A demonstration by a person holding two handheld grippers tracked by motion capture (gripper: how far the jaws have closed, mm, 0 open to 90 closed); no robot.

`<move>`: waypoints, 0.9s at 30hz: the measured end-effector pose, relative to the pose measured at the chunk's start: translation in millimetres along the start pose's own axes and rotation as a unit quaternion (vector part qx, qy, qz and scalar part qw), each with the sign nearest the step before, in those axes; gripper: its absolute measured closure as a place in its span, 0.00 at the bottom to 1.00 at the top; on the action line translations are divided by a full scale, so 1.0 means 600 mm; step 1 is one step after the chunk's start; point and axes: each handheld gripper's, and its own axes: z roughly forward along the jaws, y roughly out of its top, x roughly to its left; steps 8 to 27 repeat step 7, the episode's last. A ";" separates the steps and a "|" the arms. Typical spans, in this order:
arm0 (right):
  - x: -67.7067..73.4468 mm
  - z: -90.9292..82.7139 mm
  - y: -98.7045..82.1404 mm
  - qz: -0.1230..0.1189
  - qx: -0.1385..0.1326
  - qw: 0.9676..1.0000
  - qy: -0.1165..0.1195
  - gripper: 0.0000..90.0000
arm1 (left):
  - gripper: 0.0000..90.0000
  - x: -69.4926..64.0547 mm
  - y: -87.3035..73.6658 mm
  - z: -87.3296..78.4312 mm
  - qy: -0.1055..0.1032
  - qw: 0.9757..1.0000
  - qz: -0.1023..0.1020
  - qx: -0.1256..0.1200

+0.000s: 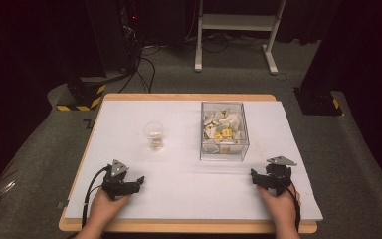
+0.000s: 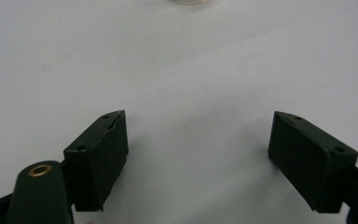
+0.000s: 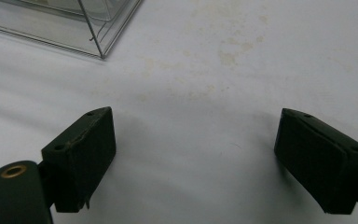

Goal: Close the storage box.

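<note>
Left gripper [image 1: 138,180] is seen low on the table [image 1: 179,189], near the front edge, held in a hand [image 1: 104,206] that comes in from the bottom of the high view. In the left gripper view [image 2: 196,140] the jaws are set wide apart; nothing is held between them, and bare white table surface is seen in the gap. No contact with any object is noted.

Right gripper [image 1: 253,175] is seen near the front right of the table, likewise held in a hand [image 1: 278,204]. In the right gripper view [image 3: 196,142] the jaws are spread wide and empty; faintly stained table surface is seen between them.

A clear plastic cup [image 1: 154,135] is placed upright left of the table's centre, well apart from the left gripper and farther back. Its base [image 2: 191,1] is just caught at the top edge of the left gripper view.

A clear box [image 1: 224,149] is placed right of centre, beside the cup but apart from it, and is filled with white and yellow pieces [image 1: 223,127]; what they are cannot be told. Its near corner [image 3: 98,44] is seen at upper left in the right gripper view, near the right gripper, not touched.
</note>
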 end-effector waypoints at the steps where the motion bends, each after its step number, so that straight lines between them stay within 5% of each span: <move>1: 0.000 0.000 0.000 0.000 0.001 1.000 0.001 0.14 | 0.22 0.000 0.000 0.000 0.000 1.000 0.000 -0.001; 27: -0.002 0.001 0.001 0.005 0.003 1.000 -0.003 0.11 | 0.22 0.000 0.000 0.000 0.001 1.000 0.000 -0.001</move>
